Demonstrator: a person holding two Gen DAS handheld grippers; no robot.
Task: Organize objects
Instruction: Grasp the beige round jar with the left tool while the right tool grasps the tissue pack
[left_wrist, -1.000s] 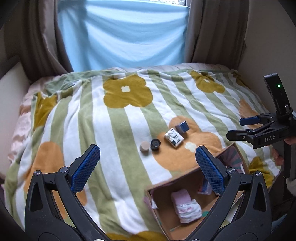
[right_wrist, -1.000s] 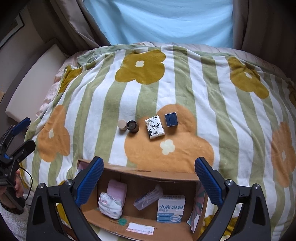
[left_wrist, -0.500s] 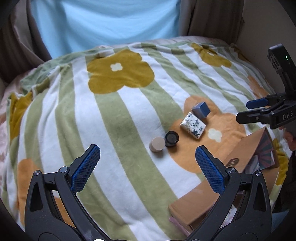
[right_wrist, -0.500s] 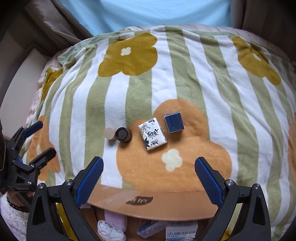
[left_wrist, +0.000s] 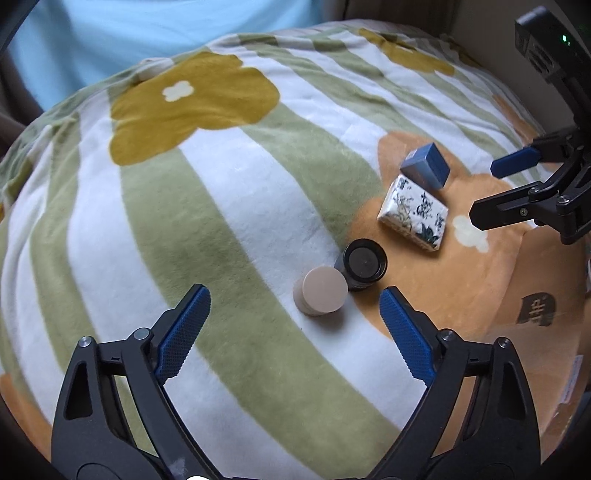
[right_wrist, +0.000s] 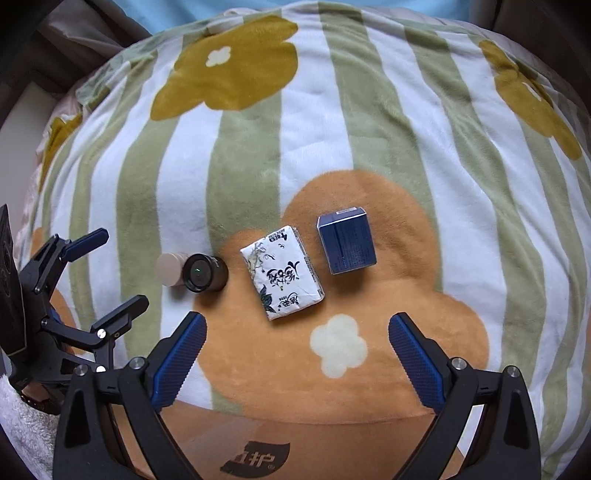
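Four small things lie in a row on the striped, flowered blanket (left_wrist: 207, 229): a beige round jar (left_wrist: 320, 290), a black round jar (left_wrist: 364, 263) touching it, a white tissue pack with dark print (left_wrist: 413, 211) and a dark blue box (left_wrist: 425, 165). My left gripper (left_wrist: 293, 312) hovers just above the beige jar, its jaws closing, with nothing pressed between them. My right gripper (right_wrist: 297, 338) hangs open above the tissue pack (right_wrist: 282, 271), beside the blue box (right_wrist: 347, 243). Both jars (right_wrist: 192, 269) show at the left in the right wrist view.
A cardboard box (right_wrist: 258, 450) with a printed flap sits at the near edge of the blanket (right_wrist: 369, 110), also visible as cardboard (left_wrist: 546, 332) at the right. A pale blue curtain (left_wrist: 110, 40) hangs behind the bed. A person's wrist (right_wrist: 33, 398) holds the left gripper.
Both grippers have come down closer to the blanket and the row of things. The cardboard box has slid mostly out of view. The left gripper's jaws have narrowed.
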